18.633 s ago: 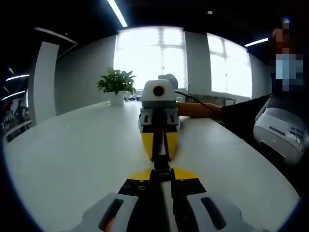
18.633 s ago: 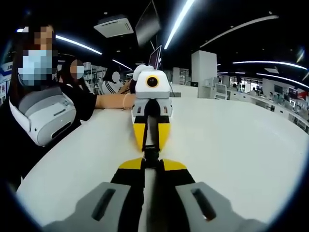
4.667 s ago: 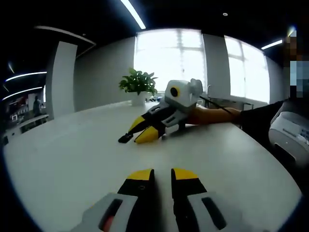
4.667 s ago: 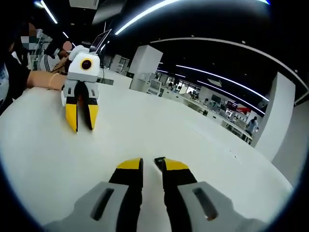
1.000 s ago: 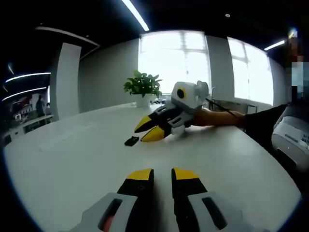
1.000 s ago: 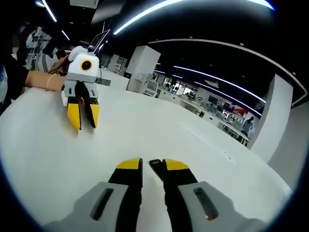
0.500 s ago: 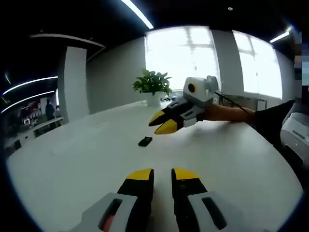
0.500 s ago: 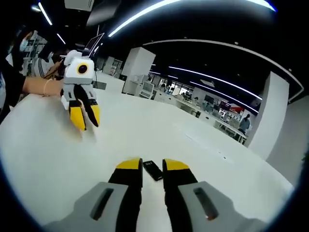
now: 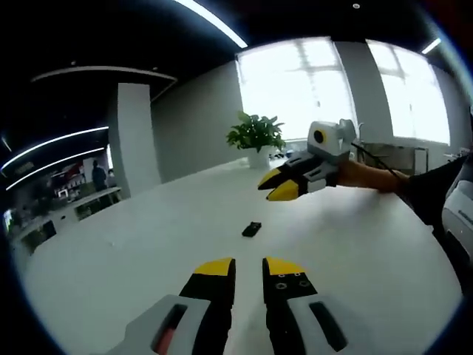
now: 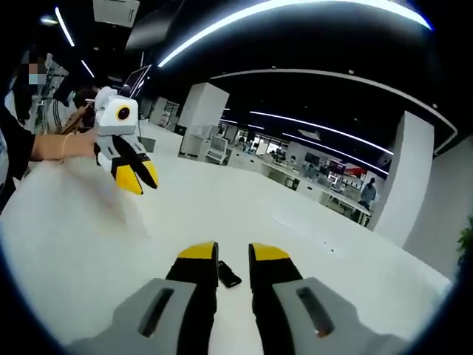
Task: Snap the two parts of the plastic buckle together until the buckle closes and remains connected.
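Observation:
A small black plastic buckle lies alone on the white table; I cannot tell whether its parts are joined. In the left gripper view my left gripper is open and empty, well short of the buckle. My right gripper hangs above the table beyond the buckle, its yellow jaws slightly apart and empty. In the right gripper view the buckle shows on the table in the gap of my open right gripper. The left gripper floats at the far left, raised off the table.
A potted plant stands at the table's far edge by the bright windows. A person's arm and dark sleeve reach in from the right. In the right gripper view a person is at the left, with office desks beyond the table.
Both grippers have drawn back and risen from the table. The buckle stays where it lay, and the other gripper now sits higher and farther off in each view.

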